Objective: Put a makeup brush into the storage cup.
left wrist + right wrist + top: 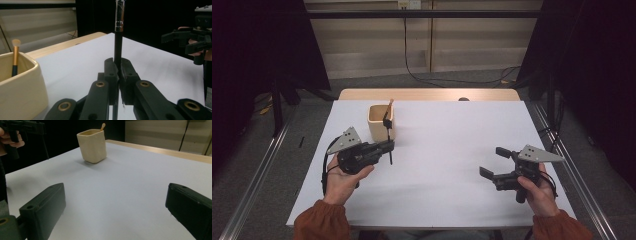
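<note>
1. Cream ceramic is the material of the square cup (380,121), which is seen on the white table (437,165) at the left, toward the far edge; a gold-handled brush (15,57) is stood inside it, bristles up.
2. Just in front of the cup, the left gripper (387,146) is held in the person's left hand (343,177); its jaws are clenched on a thin black brush (118,40), which is kept upright, its silver ferrule above the jaws and its top close beside the cup's near rim.
3. Well apart, at the right, the right gripper (494,162) is held in the right hand (539,192); its jaws are spread wide with nothing between them, above bare table.
</note>
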Demonstrator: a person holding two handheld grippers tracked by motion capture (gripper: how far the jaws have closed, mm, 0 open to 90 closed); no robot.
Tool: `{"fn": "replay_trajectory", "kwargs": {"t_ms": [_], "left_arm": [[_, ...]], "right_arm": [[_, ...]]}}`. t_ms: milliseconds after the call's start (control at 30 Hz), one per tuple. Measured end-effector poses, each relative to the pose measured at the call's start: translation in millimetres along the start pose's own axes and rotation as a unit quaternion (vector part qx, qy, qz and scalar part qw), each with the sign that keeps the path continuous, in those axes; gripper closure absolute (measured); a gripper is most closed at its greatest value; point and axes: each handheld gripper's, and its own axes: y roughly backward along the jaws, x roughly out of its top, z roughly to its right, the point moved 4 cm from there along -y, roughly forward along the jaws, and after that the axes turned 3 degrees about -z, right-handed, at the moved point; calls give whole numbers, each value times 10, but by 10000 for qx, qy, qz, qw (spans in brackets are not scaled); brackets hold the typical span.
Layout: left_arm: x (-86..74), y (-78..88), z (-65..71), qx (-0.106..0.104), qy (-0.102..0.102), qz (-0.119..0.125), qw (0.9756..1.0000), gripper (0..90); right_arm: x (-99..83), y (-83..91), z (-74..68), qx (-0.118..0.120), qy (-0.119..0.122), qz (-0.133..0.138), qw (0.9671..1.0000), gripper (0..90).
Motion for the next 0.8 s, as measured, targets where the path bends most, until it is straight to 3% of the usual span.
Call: {"fn": "replay_trajectory", "kwargs": {"t_ms": [200,400,800], "left_arm": [[-6,32,-47,74,17,1,10000,857],[7,60,-92,125,37,30,9999,857],[121,167,-222,328,-16,143,9994,857]], "right_arm": [[-72,64,49,-162,-73,54,9998,13],[-155,147,55,-281,159,44,9995,12],[-281,272,116,-399,-102,9,9991,4]]}}
